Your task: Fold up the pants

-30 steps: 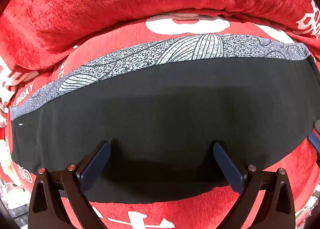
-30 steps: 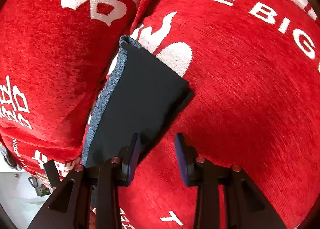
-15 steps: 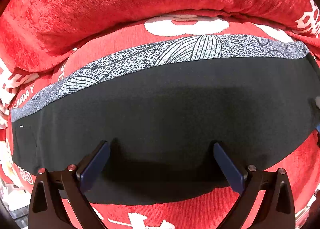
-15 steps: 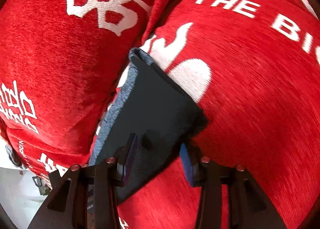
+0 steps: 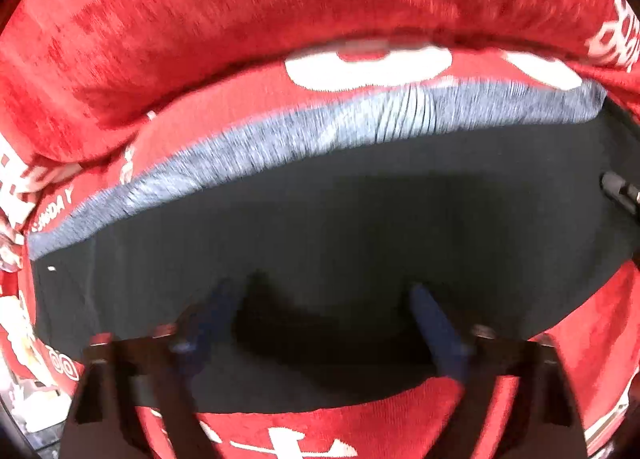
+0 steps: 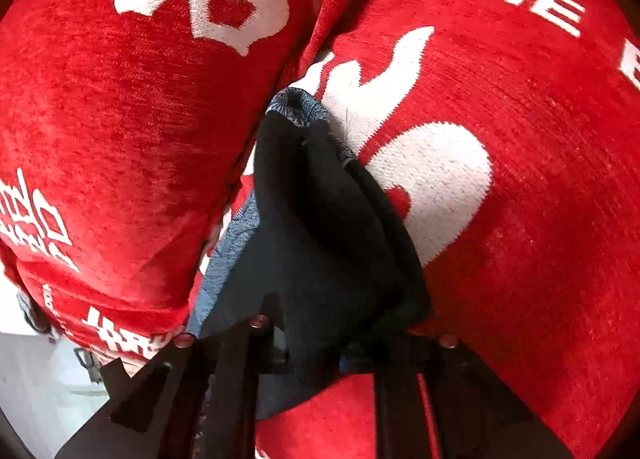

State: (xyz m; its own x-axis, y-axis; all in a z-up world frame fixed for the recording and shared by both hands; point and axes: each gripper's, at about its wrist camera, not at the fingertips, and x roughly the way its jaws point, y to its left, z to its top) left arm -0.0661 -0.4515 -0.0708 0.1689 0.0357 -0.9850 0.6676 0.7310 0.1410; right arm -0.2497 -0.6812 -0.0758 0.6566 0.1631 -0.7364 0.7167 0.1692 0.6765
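Note:
The pants point(image 5: 320, 219) are black with a grey patterned band along the far edge, lying flat across a red sofa seat. My left gripper point(image 5: 320, 311) is open over their near edge, blue fingers spread wide; this view is blurred. In the right wrist view my right gripper point(image 6: 320, 343) is shut on the end of the pants point(image 6: 328, 227), and the black cloth is bunched and lifted between the fingers. The right gripper's tip shows at the right edge of the left wrist view point(image 5: 618, 189).
The red sofa cover point(image 6: 540, 179) with white lettering and shapes lies under everything. A back cushion point(image 5: 280, 19) rises just behind the pants. Pale floor point(image 6: 44, 387) shows at the lower left past the seat edge.
My right gripper moved forward onto the end of the pants and closed on it, bunching the cloth up. My left gripper stayed open and shifted slightly, with motion blur now.

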